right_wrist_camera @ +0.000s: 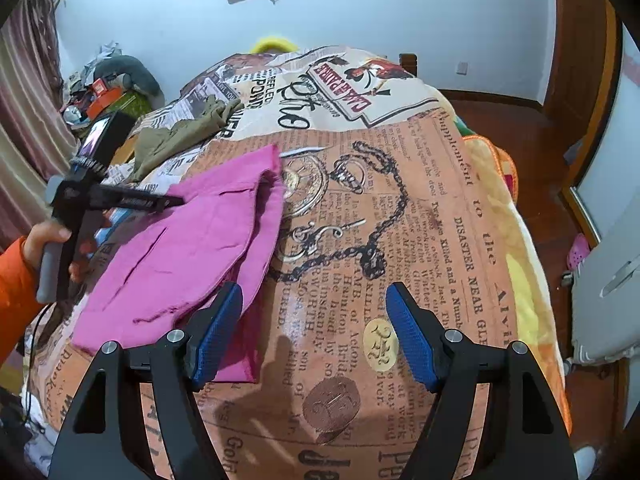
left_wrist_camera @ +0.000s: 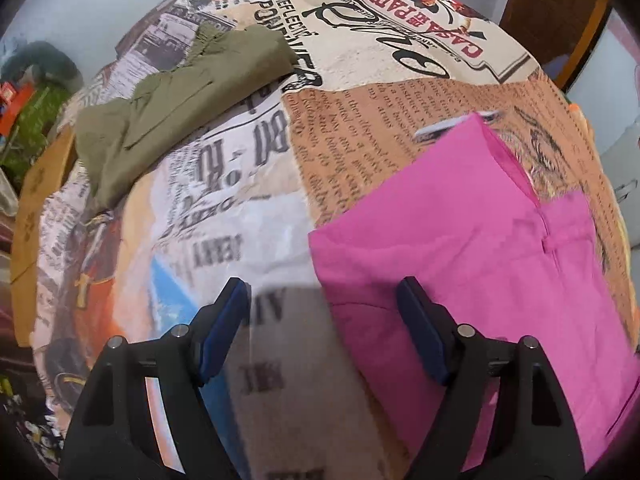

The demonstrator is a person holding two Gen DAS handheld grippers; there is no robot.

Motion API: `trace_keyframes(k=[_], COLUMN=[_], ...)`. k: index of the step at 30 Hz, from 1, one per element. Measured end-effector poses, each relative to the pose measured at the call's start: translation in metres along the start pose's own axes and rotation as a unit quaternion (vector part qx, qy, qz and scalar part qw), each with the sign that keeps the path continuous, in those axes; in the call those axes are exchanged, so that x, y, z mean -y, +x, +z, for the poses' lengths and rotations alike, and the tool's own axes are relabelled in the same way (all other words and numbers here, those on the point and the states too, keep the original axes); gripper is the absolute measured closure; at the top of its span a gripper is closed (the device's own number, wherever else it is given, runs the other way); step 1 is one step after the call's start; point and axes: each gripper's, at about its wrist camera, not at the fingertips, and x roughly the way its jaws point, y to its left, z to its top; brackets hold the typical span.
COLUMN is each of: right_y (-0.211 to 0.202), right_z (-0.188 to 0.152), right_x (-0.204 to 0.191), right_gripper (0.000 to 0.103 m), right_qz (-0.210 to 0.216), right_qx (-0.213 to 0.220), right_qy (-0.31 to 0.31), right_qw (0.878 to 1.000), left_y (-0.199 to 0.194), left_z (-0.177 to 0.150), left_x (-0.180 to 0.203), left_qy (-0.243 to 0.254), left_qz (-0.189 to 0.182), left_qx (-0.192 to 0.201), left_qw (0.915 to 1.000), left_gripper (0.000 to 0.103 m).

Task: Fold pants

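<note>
Two garments on a bed [right_wrist_camera: 420, 208] spread with a newspaper-print cover: pink pants [left_wrist_camera: 472, 248] near the front, an olive-green garment [left_wrist_camera: 168, 108] well apart toward the far left corner. Largest first, then: bed filling both views, cover printed in orange, cream and black. Next in size, pink pants lying flat, already doubled over by the look of the layered edges, one long seam and a pocket slit showing on top. Likely light, soft and limp; bound to sag and crease if lifted at one point only, not slippery, nothing fragile. Best taken at two corners of one short edge, pinching all layers together, so the fold carries over evenly.

Olive-green garment bunched and partly folded, not touched by either tool.

Left tool [left_wrist_camera: 324, 320] wide open, nothing between the pads, pointing steeply down over the pants' near left corner; right pad above pink cloth, left pad above bare cover, so the cloth edge runs between them. Contact with the cloth not certain from this angle. Seen from the right wrist, held by a hand [right_wrist_camera: 52, 240] in an orange sleeve at the pants' left side.

Right tool [right_wrist_camera: 314, 332] also wide open and empty, hovering just beside the pants' near right edge: left pad over the pink hem, right pad over bare cover.
</note>
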Motion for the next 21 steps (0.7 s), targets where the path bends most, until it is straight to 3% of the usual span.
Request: trace_keyframes(k=[4, 9, 21], right_y=[-0.008, -0.010, 0.011], right_z=[0.004, 0.004, -0.025], right_x=[0.000, -0.010, -0.059], right_gripper=[0.032, 0.032, 0.032], right_qz=[0.004, 0.015, 0.048], right_qx=[0.016, 0.015, -0.036], right_qy=[0.003, -0.008, -0.089], right_qw=[1.000, 1.000, 0.994], left_y=[-0.015, -0.039, -0.083], left_z=[-0.019, -0.054, -0.119], left_x=[-0.007, -0.017, 0.003], left_qy=[-0.003, -0.026, -0.043], left_qz=[0.012, -0.004, -0.042], left_qx=[0.006, 0.007, 0.021], left_qw=[0.9999, 0.9996, 0.9979], left_gripper=[0.024, 0.024, 0.026])
